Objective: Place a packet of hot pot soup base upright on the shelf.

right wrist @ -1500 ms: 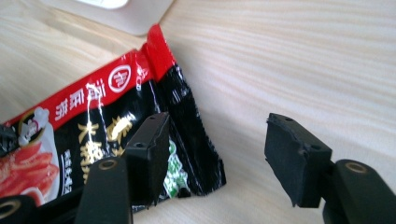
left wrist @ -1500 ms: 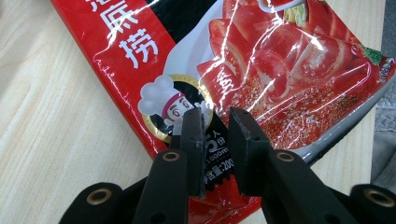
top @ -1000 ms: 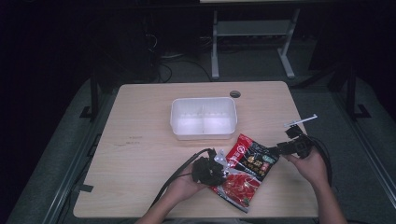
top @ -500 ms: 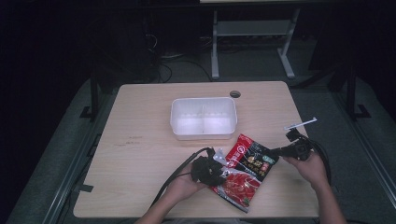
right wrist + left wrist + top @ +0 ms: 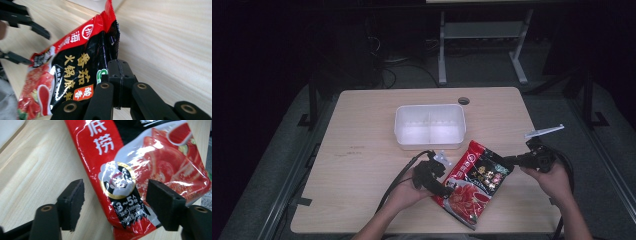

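A red and black sauce packet (image 5: 477, 180) lies on the wooden table (image 5: 362, 150) near its front edge. My left gripper (image 5: 446, 189) sits at the packet's left side. In the left gripper view the packet (image 5: 125, 170) lies under the left gripper (image 5: 116, 188); its jaws have just been opening and stand wide, pads clear of it. My right gripper (image 5: 508, 161) is at the packet's right edge. In the right gripper view this gripper (image 5: 117, 65) is shut on the packet's (image 5: 75, 65) black edge and holds that side raised.
A white two-compartment container (image 5: 429, 107) stands behind the packet at the table's middle. A cable hole (image 5: 463, 100) is near the far edge. Cables trail from both grippers toward the front. Dark floor and a metal stand lie beyond the table.
The left gripper's jaws have opened off the packet's corner. The right gripper has shut on the packet's right edge and risen slightly with it.
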A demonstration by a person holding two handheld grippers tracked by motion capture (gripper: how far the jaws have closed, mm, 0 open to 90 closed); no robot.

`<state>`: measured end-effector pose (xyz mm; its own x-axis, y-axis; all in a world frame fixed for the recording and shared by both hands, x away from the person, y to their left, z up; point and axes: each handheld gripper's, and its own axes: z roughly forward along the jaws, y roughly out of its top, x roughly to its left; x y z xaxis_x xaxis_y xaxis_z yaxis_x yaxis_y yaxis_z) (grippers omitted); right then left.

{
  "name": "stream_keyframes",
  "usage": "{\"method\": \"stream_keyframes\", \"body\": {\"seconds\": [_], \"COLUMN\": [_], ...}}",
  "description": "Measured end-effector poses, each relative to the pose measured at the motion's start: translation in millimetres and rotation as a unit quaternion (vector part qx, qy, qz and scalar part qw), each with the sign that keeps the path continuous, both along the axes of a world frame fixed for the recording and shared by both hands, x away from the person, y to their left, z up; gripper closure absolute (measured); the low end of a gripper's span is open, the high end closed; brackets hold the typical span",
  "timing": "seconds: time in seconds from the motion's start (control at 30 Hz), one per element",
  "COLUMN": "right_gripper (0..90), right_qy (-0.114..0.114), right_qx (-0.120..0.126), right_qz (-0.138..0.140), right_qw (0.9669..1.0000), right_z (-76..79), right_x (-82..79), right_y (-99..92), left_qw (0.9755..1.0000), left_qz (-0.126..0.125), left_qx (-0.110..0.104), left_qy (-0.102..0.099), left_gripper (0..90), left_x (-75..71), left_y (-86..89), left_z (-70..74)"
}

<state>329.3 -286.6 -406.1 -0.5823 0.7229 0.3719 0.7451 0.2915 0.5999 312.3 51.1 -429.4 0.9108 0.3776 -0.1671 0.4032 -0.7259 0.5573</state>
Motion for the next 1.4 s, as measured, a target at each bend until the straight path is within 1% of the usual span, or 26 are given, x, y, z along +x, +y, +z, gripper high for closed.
{"method": "stream_keyframes", "body": {"seconds": [0.1,0.13,0.37,0.53,0.57,0.73,0.83,0.93,0.97,1.03,1.13,1.2,1.23,1.3,1.4], "right_gripper": [89.7,89.8,89.8,89.8,89.8,89.9,89.9,89.9,89.9,89.9,89.9,89.9,89.9,89.9,89.9], "right_qy": [-0.018,-0.022,-0.052,-0.071,-0.073,-0.085,-0.088,-0.092,-0.092,-0.093,-0.093,-0.092,-0.094,-0.094,-0.094], "right_qx": [0.003,0.003,0.004,0.004,0.003,0.0,0.001,0.0,0.001,0.001,0.001,0.003,0.007,0.012,0.012], "right_qz": [0.009,0.012,0.035,0.053,0.056,0.067,0.07,0.075,0.076,0.077,0.076,0.074,0.073,0.07,0.068], "right_qw": [0.9998,0.9997,0.998,0.9961,0.9957,0.9941,0.9936,0.993,0.9929,0.9927,0.9928,0.9929,0.9929,0.993,0.9932], "right_z": [11.6,15.2,37.8,50.3,52.7,60.1,62.9,64.6,65.1,65.6,65.4,65.1,65.0,65.4,66.0], "right_x": [-5.8,-7.5,-18.6,-24.4,-25.4,-28.8,-30.9,-32.0,-32.0,-31.7,-31.3,-30.8,-30.5,-29.8,-28.8], "right_y": [1.6,2.4,11.4,19.7,21.4,27.9,30.7,32.8,33.4,34.0,34.8,34.0,33.2,32.1,32.5], "left_qw": [1.0,0.9999,0.9992,0.9983,0.9982,0.997,0.9959,0.9947,0.9947,0.9947,0.9949,0.9953,0.9953,0.9955,0.9963], "left_qz": [0.001,0.001,-0.001,-0.003,-0.004,-0.017,-0.02,-0.027,-0.029,-0.029,-0.023,-0.023,-0.023,-0.022,-0.021], "left_qx": [-0.008,-0.012,-0.028,-0.037,-0.037,-0.049,-0.058,-0.066,-0.066,-0.065,-0.068,-0.07,-0.072,-0.072,-0.069], "left_qy": [0.005,0.01,0.028,0.045,0.046,0.057,0.067,0.074,0.073,0.074,0.07,0.062,0.061,0.058,0.048], "left_gripper": [27.5,27.1,24.9,24.6,24.6,25.9,28.7,34.1,35.9,36.7,44.1,53.1,57.3,62.0,67.0], "left_x": [2.0,2.4,8.6,13.4,13.7,15.3,16.9,17.2,17.2,17.4,18.5,18.7,18.7,18.2,17.4], "left_y": [0.1,-0.1,-1.4,-1.2,-1.4,-2.3,-2.5,-2.8,-2.9,-2.9,-0.1,2.7,3.6,4.3,4.8], "left_z": [-0.6,-0.9,-4.5,-7.1,-7.4,-7.5,-8.3,-7.7,-7.3,-7.0,-5.8,-4.9,-4.6,-4.0,-3.2]}}
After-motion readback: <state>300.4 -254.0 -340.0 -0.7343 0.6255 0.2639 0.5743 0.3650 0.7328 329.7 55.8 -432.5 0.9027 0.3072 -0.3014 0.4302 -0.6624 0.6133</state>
